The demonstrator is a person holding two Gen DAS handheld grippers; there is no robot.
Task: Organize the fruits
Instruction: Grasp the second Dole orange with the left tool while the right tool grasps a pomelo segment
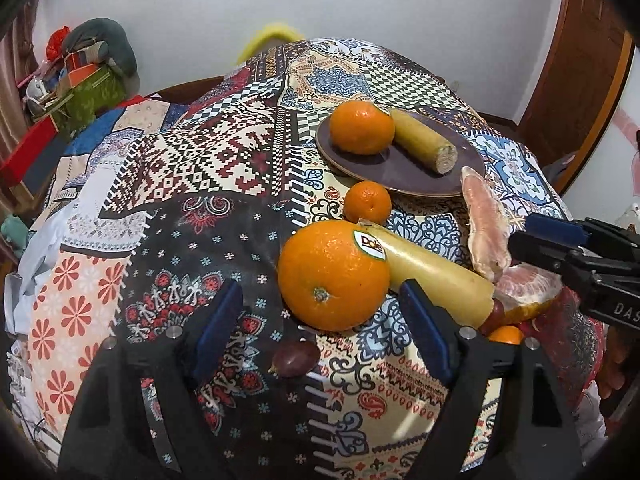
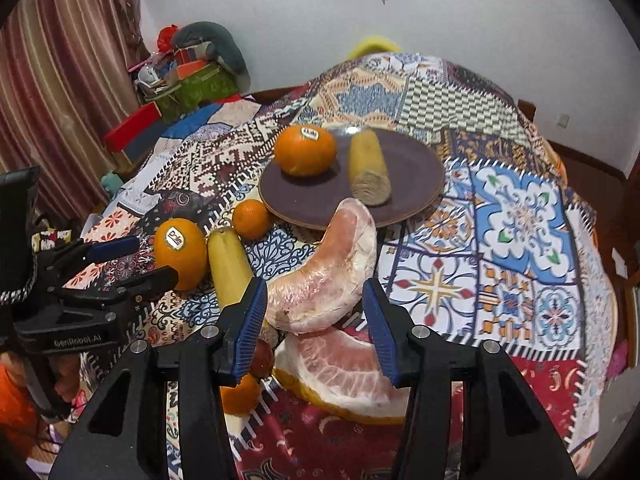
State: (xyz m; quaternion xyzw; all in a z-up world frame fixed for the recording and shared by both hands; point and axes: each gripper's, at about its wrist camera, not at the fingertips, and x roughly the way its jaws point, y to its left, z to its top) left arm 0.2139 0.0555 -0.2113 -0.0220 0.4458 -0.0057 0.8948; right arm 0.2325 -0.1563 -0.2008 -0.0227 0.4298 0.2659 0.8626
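In the left wrist view my left gripper (image 1: pixel 320 332) is open, and a big orange with a sticker (image 1: pixel 332 276) lies just ahead between its fingers, untouched. A banana piece (image 1: pixel 436 276) leans against that orange. A small mandarin (image 1: pixel 367 208) sits beyond. The brown plate (image 1: pixel 404 184) holds an orange (image 1: pixel 362 128) and a banana piece (image 1: pixel 424 144). In the right wrist view my right gripper (image 2: pixel 316 320) is open around the near end of a peeled pomelo segment (image 2: pixel 328 272), with a pomelo wedge (image 2: pixel 348 380) below. My left gripper (image 2: pixel 136 262) shows at the left.
A dark plum (image 1: pixel 294 358) lies by my left fingers; another dark fruit (image 2: pixel 262 354) and an orange (image 2: pixel 240 396) sit under my right gripper's left finger. The patchwork cloth (image 2: pixel 520 216) covers the table. Boxes and clutter (image 2: pixel 192 76) pile at the back left.
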